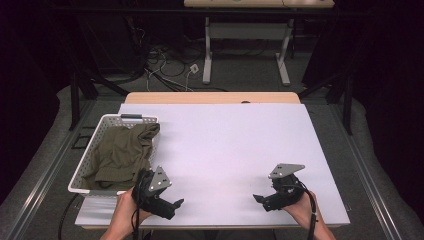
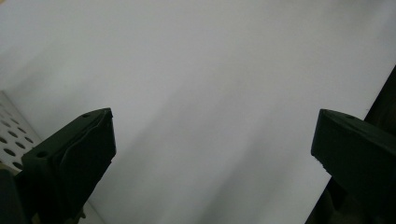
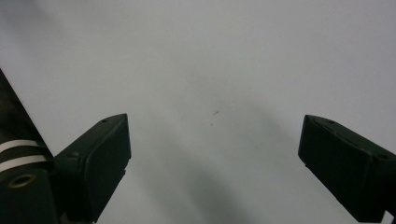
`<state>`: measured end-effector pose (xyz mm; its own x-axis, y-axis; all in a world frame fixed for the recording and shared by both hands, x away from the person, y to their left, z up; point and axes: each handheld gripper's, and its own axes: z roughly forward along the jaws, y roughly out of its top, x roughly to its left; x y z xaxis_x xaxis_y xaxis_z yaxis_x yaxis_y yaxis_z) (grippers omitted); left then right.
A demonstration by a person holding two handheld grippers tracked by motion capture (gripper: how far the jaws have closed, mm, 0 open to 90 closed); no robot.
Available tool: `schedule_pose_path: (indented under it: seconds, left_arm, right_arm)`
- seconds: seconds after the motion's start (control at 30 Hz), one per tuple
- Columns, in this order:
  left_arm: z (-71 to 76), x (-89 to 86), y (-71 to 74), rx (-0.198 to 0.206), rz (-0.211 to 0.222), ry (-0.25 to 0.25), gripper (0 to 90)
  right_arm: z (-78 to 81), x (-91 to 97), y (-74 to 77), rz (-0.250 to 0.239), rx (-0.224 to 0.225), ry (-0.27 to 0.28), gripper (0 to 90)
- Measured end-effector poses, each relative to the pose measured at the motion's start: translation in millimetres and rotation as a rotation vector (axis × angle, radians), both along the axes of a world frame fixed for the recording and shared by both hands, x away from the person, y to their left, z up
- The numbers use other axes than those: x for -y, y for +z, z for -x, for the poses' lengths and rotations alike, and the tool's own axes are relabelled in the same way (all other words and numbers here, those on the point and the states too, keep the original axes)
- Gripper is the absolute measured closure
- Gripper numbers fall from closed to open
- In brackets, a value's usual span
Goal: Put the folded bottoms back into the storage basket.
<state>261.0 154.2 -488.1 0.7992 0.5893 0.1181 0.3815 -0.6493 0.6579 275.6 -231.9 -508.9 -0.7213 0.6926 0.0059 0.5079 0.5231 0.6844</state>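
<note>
An olive green garment (image 1: 123,150) lies crumpled inside a white perforated basket (image 1: 89,150) at the table's left side. My left gripper (image 1: 172,206) rests low over the white table sheet (image 1: 230,145) just right of the basket's near corner, open with nothing between its jaws. In the left gripper view my left gripper (image 2: 212,140) has its jaws spread wide over bare white sheet, with the basket wall (image 2: 11,140) at the left edge. My right gripper (image 1: 261,200) sits near the front right of the sheet, open and empty. Its jaws frame plain white surface in the right gripper view, my right gripper (image 3: 212,144).
The wooden table edge (image 1: 210,97) shows beyond the white sheet. Behind it stand a white-legged desk (image 1: 245,35) and loose cables on the floor (image 1: 165,70). Black frame posts flank the table on both sides.
</note>
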Motion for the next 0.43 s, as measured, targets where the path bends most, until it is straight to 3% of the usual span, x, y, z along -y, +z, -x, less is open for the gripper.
schedule_pose_path:
  seconds: [0.07, 0.23, 0.43]
  left_arm:
    - [0.0, 0.2, -1.7, -0.007, -0.013, -0.004, 0.0]
    - [-0.5, -0.5, -4.6, -0.004, 0.023, 0.000, 0.0]
    - [-0.9, -1.6, -5.6, -0.006, 0.029, -0.009, 0.0]
  right_arm:
    - [3.1, 2.1, -1.7, 0.004, -0.006, -0.008, 8.8]
    - [6.4, 3.6, -4.9, 0.003, -0.002, -0.009, 7.4]
    - [6.6, 6.5, -3.3, -0.005, 0.008, -0.011, 6.8]
